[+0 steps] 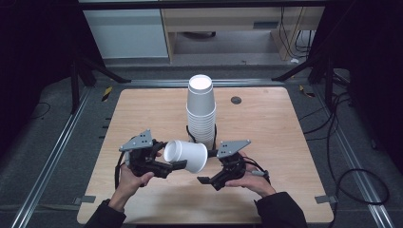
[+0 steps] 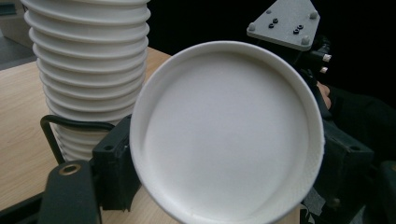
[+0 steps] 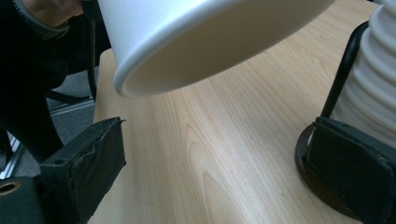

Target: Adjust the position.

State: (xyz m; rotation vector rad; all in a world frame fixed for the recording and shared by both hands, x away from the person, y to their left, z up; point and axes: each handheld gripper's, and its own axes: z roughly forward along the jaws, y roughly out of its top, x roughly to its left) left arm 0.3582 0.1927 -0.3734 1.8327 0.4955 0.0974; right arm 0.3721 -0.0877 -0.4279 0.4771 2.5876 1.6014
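Near the bench (image 1: 266, 118) middle, the left claw (image 1: 178, 165) is clenched on the rim of a single cup (image 1: 186, 155), held on its side above the wood, mouth toward the left. The right claw (image 1: 205, 180) hangs released just below and right of it, grasping nothing. Behind stands the stack (image 1: 201, 111) in its holder (image 3: 322, 154). The cup looks freshly separated; next it likely needs turning upright and setting down, or passing to the right claw.

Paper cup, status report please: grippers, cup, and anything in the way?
Left gripper shut on single cup, held sideways above table. Right gripper open, empty, beside it. Cup stack in holder close behind.
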